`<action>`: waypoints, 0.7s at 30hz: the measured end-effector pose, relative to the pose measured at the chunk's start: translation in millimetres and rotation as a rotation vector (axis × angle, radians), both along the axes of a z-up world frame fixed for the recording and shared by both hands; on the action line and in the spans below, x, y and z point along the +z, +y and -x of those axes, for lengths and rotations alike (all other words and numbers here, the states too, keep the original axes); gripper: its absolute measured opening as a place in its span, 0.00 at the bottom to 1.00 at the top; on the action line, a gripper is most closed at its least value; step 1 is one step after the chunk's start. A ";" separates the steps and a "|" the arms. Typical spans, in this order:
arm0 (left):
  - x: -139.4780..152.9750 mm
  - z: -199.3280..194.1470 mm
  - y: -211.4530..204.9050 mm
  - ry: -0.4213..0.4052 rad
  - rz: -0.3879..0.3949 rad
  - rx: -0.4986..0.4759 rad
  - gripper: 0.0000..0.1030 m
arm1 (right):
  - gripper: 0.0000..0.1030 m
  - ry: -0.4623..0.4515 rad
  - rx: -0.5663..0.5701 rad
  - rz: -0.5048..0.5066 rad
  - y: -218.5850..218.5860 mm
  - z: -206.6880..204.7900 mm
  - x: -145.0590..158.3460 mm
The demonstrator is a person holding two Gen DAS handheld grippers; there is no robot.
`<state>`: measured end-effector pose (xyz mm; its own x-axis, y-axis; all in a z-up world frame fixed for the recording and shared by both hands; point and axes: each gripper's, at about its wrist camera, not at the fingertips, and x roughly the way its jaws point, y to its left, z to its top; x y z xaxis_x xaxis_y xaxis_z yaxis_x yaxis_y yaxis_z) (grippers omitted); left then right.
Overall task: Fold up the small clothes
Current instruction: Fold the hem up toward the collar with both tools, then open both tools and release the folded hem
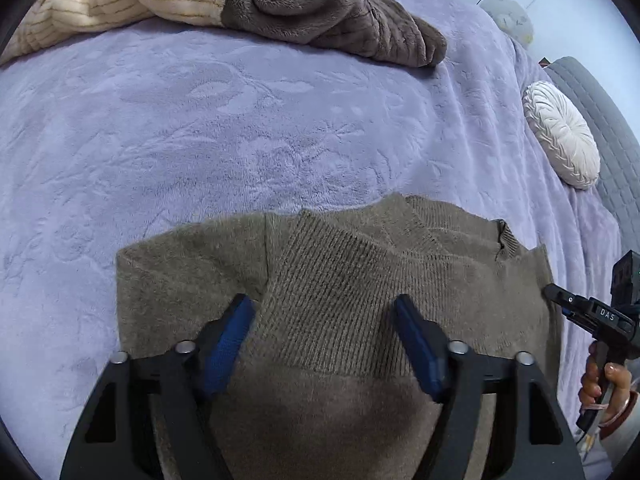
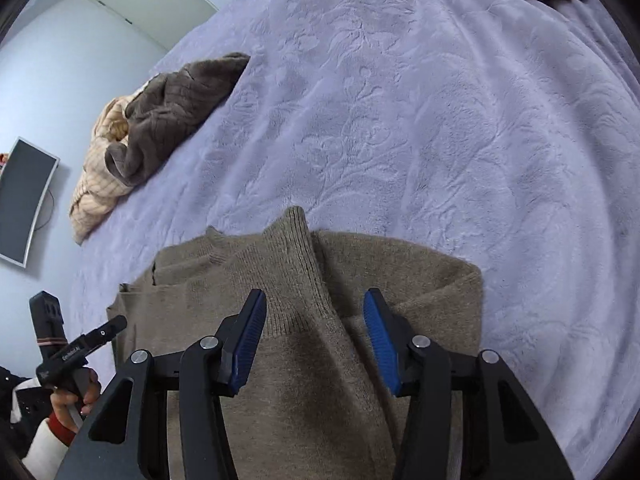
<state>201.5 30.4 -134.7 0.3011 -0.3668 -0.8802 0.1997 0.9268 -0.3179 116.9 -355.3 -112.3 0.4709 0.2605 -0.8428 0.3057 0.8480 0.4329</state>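
Observation:
A brown knitted sweater (image 1: 328, 272) lies on the lilac bedspread (image 1: 200, 128), its sleeves laid over the body. My left gripper (image 1: 324, 312) is open, its blue pads apart above a ribbed sleeve. In the right wrist view the same sweater (image 2: 400, 272) lies below my right gripper (image 2: 316, 312), which is open with a raised ribbed fold between its pads. The right gripper also shows at the right edge of the left wrist view (image 1: 592, 316). The left gripper shows at the lower left of the right wrist view (image 2: 80, 344).
A heap of dark brown and cream striped plush clothes (image 1: 240, 0) lies at the far edge of the bed (image 2: 160, 112). A round white cushion (image 1: 564, 136) sits by the grey headboard (image 1: 608, 128). A monitor (image 2: 24, 200) hangs on the wall.

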 end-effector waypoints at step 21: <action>28.7 30.7 45.2 -0.160 -0.229 0.164 0.56 | 0.33 0.058 -0.004 0.237 14.8 -1.0 -12.3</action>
<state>170.7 75.5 -105.9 0.4810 -0.0995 -0.8711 0.0721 0.9947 -0.0738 117.9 -340.4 -124.7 0.4207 0.0500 -0.9058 0.3280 0.9226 0.2032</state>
